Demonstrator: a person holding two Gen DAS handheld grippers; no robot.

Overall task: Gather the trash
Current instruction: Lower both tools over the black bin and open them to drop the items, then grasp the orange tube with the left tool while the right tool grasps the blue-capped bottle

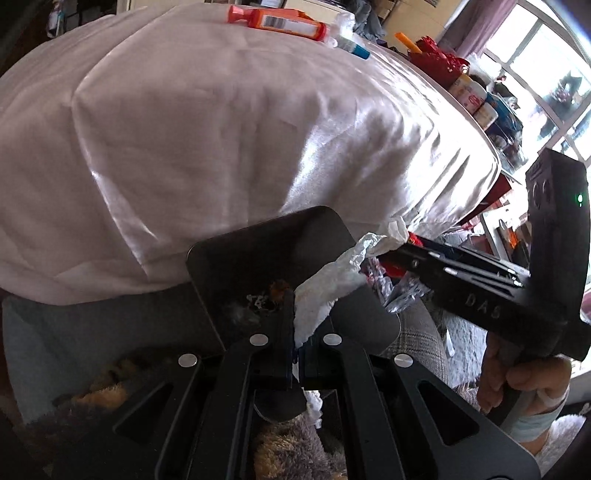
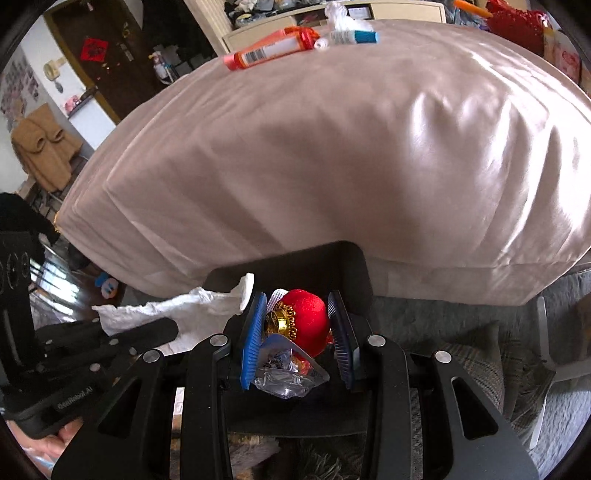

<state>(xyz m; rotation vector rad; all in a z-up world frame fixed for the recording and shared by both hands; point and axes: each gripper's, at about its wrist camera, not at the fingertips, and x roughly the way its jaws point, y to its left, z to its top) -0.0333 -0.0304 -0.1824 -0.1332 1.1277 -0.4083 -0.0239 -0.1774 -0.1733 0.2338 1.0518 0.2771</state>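
Two hand-held grippers hang over one dark rectangular bin [image 1: 258,243] that stands on the floor against the draped side of a table covered by a pale satin cloth [image 1: 221,147].

The left gripper [image 1: 295,332] has its two jaws pressed fully together on one crumpled white tissue [image 1: 328,291], which trails up and to the right above the bin's mouth. The right gripper [image 2: 299,332] holds its two blue ribbed pads [image 2: 253,339] a moderate way apart, one on each side of one red fabric ornament with a gold cap [image 2: 303,317]; whether the pads actually press on it is hard to tell. One piece of clear crinkled plastic wrapping [image 2: 284,380] hangs just below the ornament, between the pads.

In the right wrist view the same tissue [image 2: 177,310] shows at the left, beside the left gripper's fingers [image 2: 122,336]. In the left wrist view the right gripper's body [image 1: 480,280] reaches in from the right, with one hand [image 1: 524,384] around its handle.

On the far side of the tabletop lie three things: one orange tube [image 2: 269,48], one white-and-blue tube [image 2: 347,38] and one wad of white wrapping [image 2: 341,14]. A few scraps lie at the bottom of the bin.
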